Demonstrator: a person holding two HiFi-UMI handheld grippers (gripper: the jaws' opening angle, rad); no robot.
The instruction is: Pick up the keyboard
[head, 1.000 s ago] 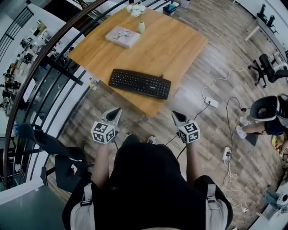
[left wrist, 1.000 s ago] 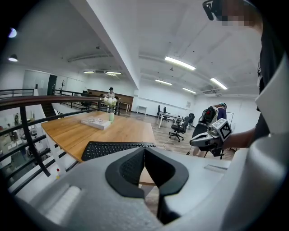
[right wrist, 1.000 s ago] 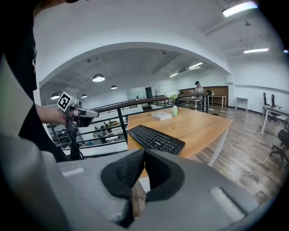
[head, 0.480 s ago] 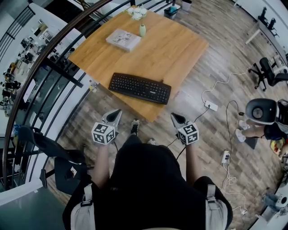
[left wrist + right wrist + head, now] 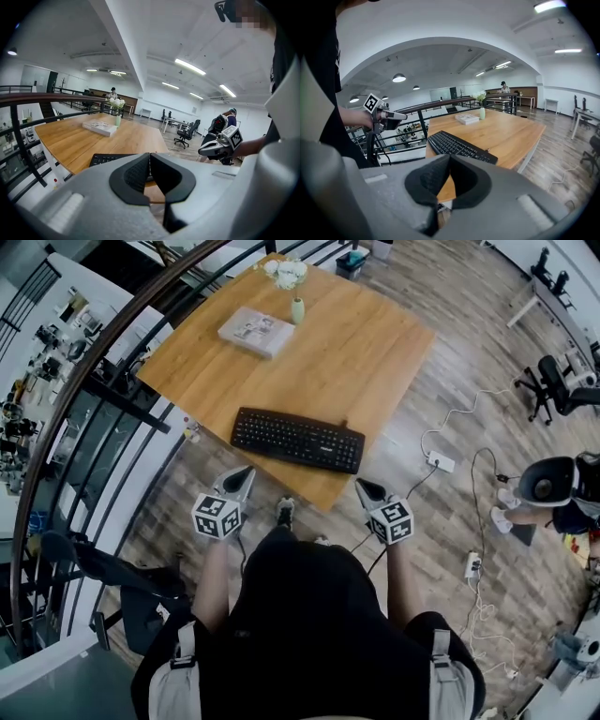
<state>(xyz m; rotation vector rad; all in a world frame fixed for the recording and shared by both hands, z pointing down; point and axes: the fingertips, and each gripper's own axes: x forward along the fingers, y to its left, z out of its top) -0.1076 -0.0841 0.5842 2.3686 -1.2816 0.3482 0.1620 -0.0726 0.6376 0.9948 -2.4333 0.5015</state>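
Keyboard [image 5: 297,440] on counter [image 5: 375,343], not held.
L gripper [image 5: 244,472] & R gripper [image 5: 364,487]: fingers together, empty; keyboard just ahead of both, book [image 5: 256,331] (poss. a box) well beyond.

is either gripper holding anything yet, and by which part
Nothing is held. The left gripper and right gripper both have jaws shut on nothing, short of the table; the keyboard lies untouched on it.
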